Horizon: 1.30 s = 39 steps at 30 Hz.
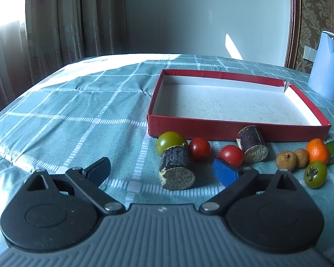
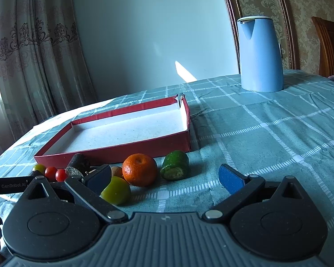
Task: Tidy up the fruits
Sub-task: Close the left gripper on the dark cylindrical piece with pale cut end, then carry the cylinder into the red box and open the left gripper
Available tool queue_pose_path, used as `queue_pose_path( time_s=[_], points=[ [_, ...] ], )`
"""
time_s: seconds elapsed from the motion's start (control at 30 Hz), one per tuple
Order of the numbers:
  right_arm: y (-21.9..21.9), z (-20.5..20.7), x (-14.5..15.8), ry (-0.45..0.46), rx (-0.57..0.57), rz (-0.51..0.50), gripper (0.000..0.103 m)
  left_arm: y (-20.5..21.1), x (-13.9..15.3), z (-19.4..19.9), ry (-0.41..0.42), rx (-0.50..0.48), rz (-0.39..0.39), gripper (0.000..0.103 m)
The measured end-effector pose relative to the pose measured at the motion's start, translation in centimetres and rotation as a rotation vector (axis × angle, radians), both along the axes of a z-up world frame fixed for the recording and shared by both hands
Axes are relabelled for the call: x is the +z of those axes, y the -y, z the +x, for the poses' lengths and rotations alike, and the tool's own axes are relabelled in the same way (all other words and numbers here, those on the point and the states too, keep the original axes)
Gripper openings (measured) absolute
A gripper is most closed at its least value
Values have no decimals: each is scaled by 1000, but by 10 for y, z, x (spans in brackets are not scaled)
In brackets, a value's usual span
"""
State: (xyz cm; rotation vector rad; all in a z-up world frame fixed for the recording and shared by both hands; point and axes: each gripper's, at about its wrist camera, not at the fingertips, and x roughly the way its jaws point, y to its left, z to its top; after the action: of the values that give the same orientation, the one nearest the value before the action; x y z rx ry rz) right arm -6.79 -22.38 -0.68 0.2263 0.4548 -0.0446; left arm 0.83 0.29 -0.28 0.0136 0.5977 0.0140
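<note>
A red tray [image 1: 233,131] with a white floor stands empty on the checked cloth; it also shows in the right wrist view [image 2: 113,150]. Fruit lies in a row before it: a green tomato [image 1: 170,141], two red tomatoes [image 1: 199,148] [image 1: 231,155], two dark sugarcane pieces [image 1: 176,170] [image 1: 253,143], two longans [image 1: 286,160], a tangerine [image 1: 318,151] [image 2: 139,169], a green tomato [image 1: 315,174] [image 2: 116,190] and a cucumber piece [image 2: 176,164]. My left gripper [image 1: 162,170] is open around the near sugarcane piece. My right gripper [image 2: 164,178] is open, near the tangerine and cucumber.
A blue kettle [image 2: 260,54] stands at the back right of the table, also in the left wrist view [image 1: 327,66]. Curtains hang at the left. A wooden chair [image 2: 329,46] stands at the far right.
</note>
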Motion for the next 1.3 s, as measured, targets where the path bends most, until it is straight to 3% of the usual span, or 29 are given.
queue_pose_path(
  time_s=[0.5,0.6,0.67,0.77,0.83,0.93,1.3],
  points=[
    [1,0,-1,7,-9,6,103,-3,-1,-4,8,-13,-25,97],
    [2,0,-1,7,-9,13,103,-2,-2,-4,-1,-33,-31,83],
    [3,0,-1,8,-7,18,103,-2,-3,-4,-10,-38,-34,65],
    [4,0,-1,11,-3,28,103,-5,-4,-4,-16,-36,-55,52],
    [5,-1,-2,15,-1,36,103,-6,-4,-4,-15,-41,-64,48],
    [6,-1,-1,19,-2,45,103,-2,-4,-6,-5,-67,-56,31],
    [8,-1,-2,23,2,55,103,4,2,-19,61,-71,-22,31]
  ],
)
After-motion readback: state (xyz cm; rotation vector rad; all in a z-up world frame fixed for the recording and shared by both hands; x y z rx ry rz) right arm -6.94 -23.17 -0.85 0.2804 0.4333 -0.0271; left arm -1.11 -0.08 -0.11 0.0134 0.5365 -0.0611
